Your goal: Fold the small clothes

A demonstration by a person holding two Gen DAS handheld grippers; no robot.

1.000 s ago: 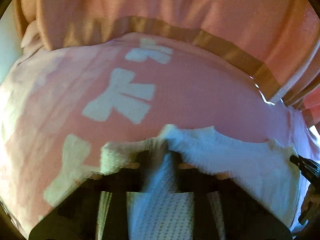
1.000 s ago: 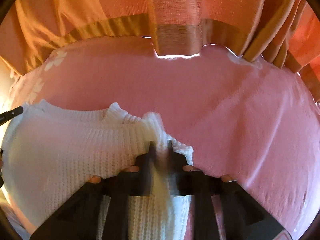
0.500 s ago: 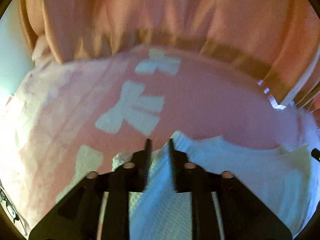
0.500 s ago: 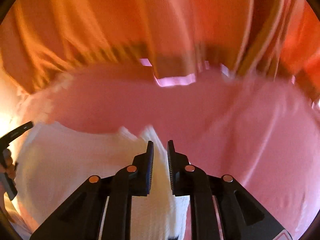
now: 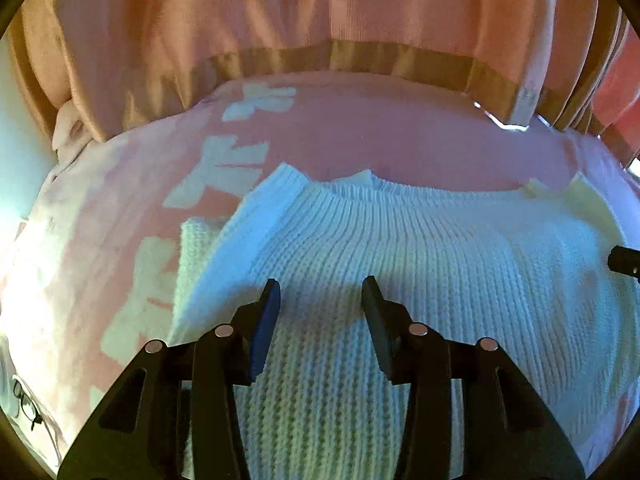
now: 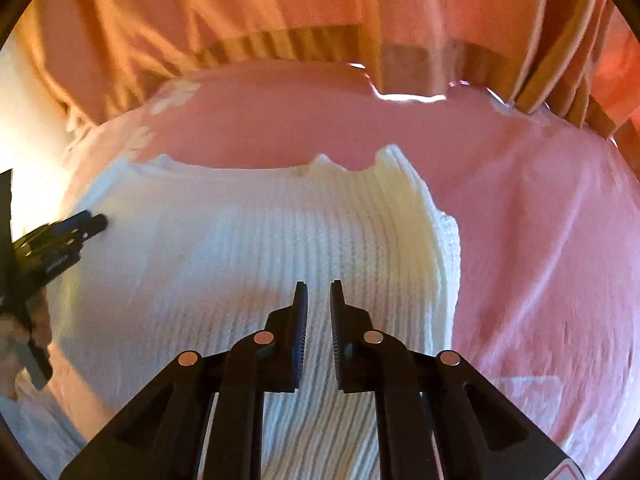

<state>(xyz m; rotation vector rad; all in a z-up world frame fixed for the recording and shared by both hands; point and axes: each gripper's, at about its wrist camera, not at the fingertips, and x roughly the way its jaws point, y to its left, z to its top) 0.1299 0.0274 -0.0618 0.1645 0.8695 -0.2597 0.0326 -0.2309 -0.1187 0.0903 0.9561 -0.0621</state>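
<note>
Fingers of both grippers hold nothing: left gripper [image 5: 320,292] spread wide, right gripper [image 6: 319,296] parted by a narrow gap. Pink blanket [image 5: 360,136] below orange curtain [image 5: 280,12]. White sweater [image 5: 400,248] lies flat on the blanket, under both grippers.

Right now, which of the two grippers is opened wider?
The left gripper: its jaws stand far apart above the white knitted sweater. The right gripper shows a narrow gap.

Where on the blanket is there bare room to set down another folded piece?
Right of the white sweater, the pink blanket lies bare. A bare strip runs between sweater and curtain. The left side is narrower, by the wall.
</note>
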